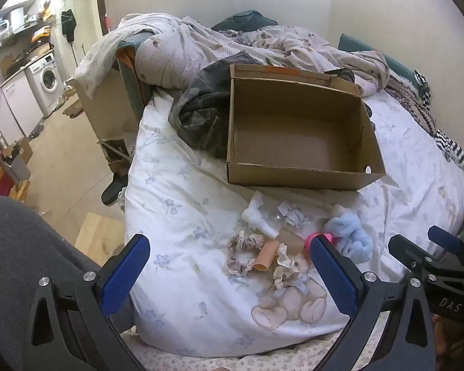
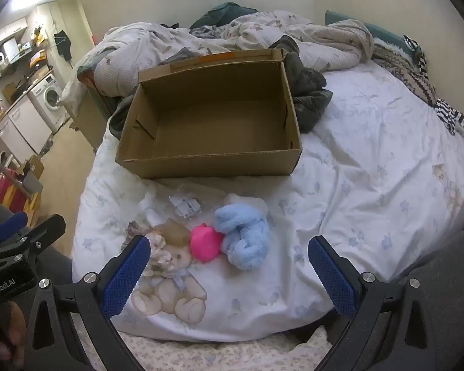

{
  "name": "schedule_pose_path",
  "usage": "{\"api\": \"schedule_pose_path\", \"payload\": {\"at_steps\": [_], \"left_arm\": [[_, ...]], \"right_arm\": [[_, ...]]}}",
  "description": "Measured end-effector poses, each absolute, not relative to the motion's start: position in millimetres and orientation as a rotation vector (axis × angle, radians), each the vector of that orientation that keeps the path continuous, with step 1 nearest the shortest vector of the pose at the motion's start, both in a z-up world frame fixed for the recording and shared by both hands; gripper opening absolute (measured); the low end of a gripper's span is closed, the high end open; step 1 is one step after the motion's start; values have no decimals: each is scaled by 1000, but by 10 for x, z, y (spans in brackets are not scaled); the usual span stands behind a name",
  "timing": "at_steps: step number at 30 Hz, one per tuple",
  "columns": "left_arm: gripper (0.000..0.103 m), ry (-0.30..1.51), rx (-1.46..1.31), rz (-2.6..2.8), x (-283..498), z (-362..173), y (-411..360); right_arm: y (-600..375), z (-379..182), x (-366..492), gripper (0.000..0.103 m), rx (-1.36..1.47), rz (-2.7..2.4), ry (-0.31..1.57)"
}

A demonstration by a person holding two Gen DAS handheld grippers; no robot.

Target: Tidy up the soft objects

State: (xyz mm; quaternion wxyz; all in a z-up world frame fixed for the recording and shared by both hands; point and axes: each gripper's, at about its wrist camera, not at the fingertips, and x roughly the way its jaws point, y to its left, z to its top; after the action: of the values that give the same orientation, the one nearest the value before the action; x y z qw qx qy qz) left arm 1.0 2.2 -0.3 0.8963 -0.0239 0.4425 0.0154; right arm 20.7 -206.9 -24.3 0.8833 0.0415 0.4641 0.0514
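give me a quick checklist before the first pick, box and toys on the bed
1. Box empty and open on top: ok
2. Left tool open, nothing held: ok
3. Right tool open, nothing held: ok
4. Blue plush in clear view, ahead of right tool: ok
5. Pink toy free of plush: not ok, touching
6. Scrunchies untangled from tube: cannot tell

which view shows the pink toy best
The right wrist view: the pink toy lies fully in sight there, against the blue plush. In the left wrist view only a sliver shows, the rest hidden behind the left hand-held gripper, one finger of which covers it.
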Motion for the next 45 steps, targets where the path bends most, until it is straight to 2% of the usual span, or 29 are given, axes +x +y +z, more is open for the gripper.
{"api": "schedule_pose_path", "payload": {"at_steps": [45], "left_arm": [[103,924,-38,34,18,-48,-14]], "right_arm": [[-2058,-251,215,103,87,103,972]]}}
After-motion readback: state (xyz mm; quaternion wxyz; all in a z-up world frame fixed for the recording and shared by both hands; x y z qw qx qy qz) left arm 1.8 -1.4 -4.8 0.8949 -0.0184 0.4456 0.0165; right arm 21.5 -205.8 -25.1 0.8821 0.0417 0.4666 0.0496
